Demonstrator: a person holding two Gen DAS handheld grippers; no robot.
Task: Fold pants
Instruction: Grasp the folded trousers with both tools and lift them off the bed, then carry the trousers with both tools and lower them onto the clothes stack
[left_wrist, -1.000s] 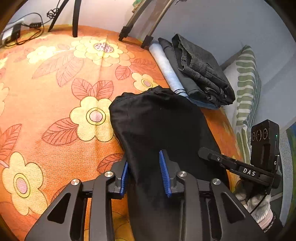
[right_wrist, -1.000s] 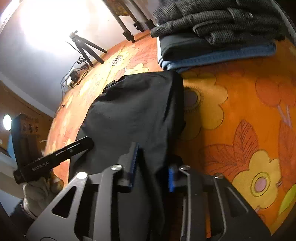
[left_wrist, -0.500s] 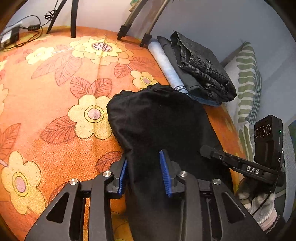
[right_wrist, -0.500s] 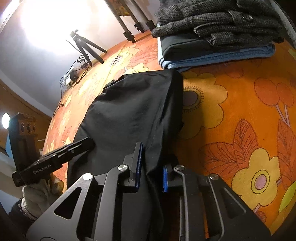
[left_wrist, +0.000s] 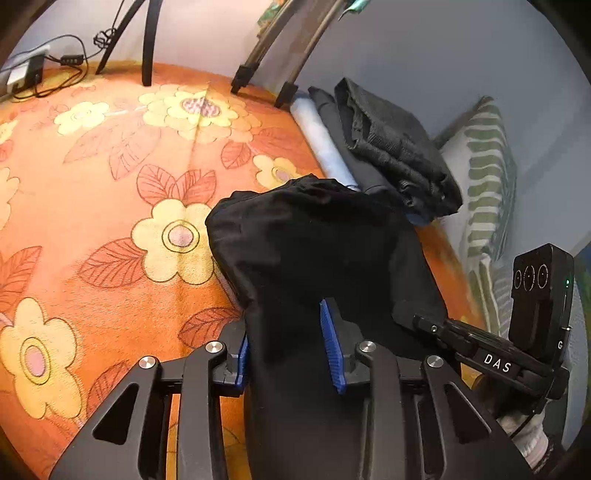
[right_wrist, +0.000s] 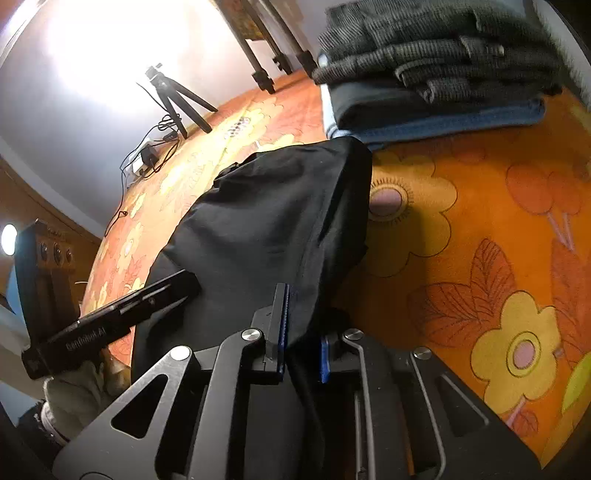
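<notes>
The black pants (left_wrist: 314, 251) lay folded on the orange flowered bedspread (left_wrist: 110, 192), filling the middle and lower middle of both wrist views, the near end running down between the fingers of each tool. In the left wrist view, at the upper left, a charger and cable (left_wrist: 33, 74) sat at the bedspread's edge, with tripod legs (left_wrist: 147, 40) beside them. Lower centre, the left gripper (left_wrist: 291, 350) had the near left side of the pants between its blue pads (left_wrist: 332, 354); the cloth filled the gap, and it seemed pinched, though the dark fabric made the contact hard to read. To the upper right, a stack of folded clothes (left_wrist: 391, 147) lay just beyond the far end of the pants, and a striped pillow (left_wrist: 487, 177) stood at the right edge. In the right wrist view, the right gripper (right_wrist: 301, 343) at lower centre was closing on the right-hand edge of the pants, the fabric bunched between its narrow jaws. The stack sat at the upper right of that frame.
</notes>
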